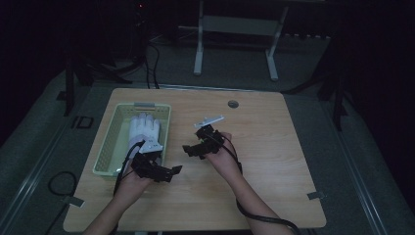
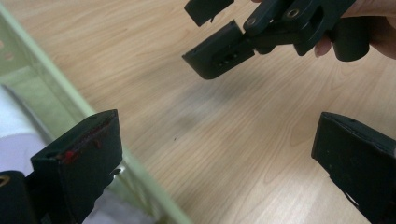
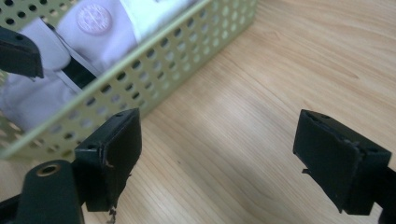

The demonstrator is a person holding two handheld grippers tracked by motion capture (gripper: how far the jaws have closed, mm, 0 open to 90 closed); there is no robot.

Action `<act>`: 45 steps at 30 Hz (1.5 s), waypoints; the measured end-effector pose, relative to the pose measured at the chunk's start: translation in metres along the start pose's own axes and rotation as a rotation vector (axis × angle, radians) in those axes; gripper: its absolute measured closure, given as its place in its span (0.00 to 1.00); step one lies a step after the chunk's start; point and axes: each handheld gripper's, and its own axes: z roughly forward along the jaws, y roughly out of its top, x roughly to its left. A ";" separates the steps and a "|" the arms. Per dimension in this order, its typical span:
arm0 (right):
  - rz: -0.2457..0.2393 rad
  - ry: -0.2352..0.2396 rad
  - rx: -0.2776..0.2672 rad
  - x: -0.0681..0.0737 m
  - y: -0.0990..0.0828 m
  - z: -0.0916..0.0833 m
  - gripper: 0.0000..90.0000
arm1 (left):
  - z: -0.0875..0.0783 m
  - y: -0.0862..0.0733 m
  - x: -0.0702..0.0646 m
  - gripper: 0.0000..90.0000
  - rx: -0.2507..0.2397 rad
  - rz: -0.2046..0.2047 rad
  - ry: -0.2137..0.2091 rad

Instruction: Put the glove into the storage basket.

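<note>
A: Pale green plastic basket [image 1: 110, 147] sits on the left part of the wooden desk [image 1: 274, 147]; a white glove [image 1: 143, 129] lies inside it, fingers toward the far end. Logged as in the basket, nothing gripping it.

B: State of the left hand-held gripper [image 1: 156, 170]?

A: Jaws spread wide, nothing between them. It hangs at the near right corner of the basket, jaws pointing right over bare wood. In the left gripper view the basket wall [image 2: 60, 100] runs just beside one jaw, with a patch of the glove [image 2: 14, 140] past it.

B: And the right hand-held gripper [image 1: 195, 147]?

A: Also wide open and empty — over the desk just to the right of the basket, aimed back toward it. The right gripper view shows the perforated basket wall [image 3: 154, 79] ahead and the glove [image 3: 88, 28] behind the holes, with a round emblem on it.

B: Progress?

A: My reading: the glove is either just put away or about to be fetched — the pictures do not settle which. If stowing was the aim, that part looks complete, since the whole glove sits within the walls. If removal, nothing is started; a gripper must go over the rim and close on the fabric.

B: Anything else on the desk?

A: A small round grommet [image 1: 233, 104] near the far edge.
</note>
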 end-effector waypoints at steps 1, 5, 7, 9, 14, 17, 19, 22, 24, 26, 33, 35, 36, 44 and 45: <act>0.000 0.000 0.000 0.000 0.000 0.000 0.17 | 0.002 0.000 -0.003 0.02 -0.007 0.008 0.011; 0.010 -0.008 -0.011 -0.009 -0.009 -0.005 0.17 | 0.011 0.002 -0.013 0.02 -0.004 0.025 -0.014; 0.018 -0.014 -0.022 -0.014 -0.014 -0.008 0.17 | 0.014 0.003 -0.018 0.02 -0.004 0.028 -0.032; 0.021 -0.016 -0.022 -0.016 -0.016 -0.009 0.17 | 0.018 0.004 -0.023 0.02 -0.003 0.038 -0.045; 0.027 -0.024 -0.038 -0.027 -0.032 -0.016 0.17 | 0.029 0.004 -0.034 0.02 0.002 0.050 -0.077; 0.026 -0.021 -0.045 -0.030 -0.037 -0.017 0.17 | 0.036 0.002 -0.039 0.02 0.000 0.055 -0.090; 0.019 -0.024 -0.040 -0.034 -0.045 -0.018 0.17 | 0.042 0.002 -0.043 0.02 0.009 0.059 -0.100; 0.014 -0.028 -0.034 -0.037 -0.052 -0.019 0.17 | 0.051 -0.001 -0.049 0.02 0.027 0.078 -0.109; 0.016 -0.031 -0.034 -0.038 -0.054 -0.019 0.17 | 0.053 -0.002 -0.050 0.02 0.028 0.076 -0.116; 0.023 -0.032 -0.038 -0.041 -0.061 -0.019 0.17 | 0.057 -0.004 -0.051 0.02 0.033 0.075 -0.121; 0.032 -0.031 -0.043 -0.047 -0.077 -0.018 0.17 | 0.072 -0.014 -0.058 0.02 0.053 0.089 -0.125; 0.032 -0.021 -0.051 -0.049 -0.084 -0.018 0.17 | 0.076 -0.017 -0.059 0.02 0.063 0.085 -0.133; 0.029 -0.015 -0.057 -0.049 -0.086 -0.018 0.17 | 0.077 -0.018 -0.059 0.02 0.059 0.086 -0.133; 0.038 -0.023 -0.058 -0.055 -0.103 -0.014 0.17 | 0.088 -0.028 -0.060 0.02 0.056 0.068 -0.131; 0.038 -0.023 -0.058 -0.055 -0.103 -0.014 0.17 | 0.089 -0.029 -0.060 0.02 0.056 0.068 -0.128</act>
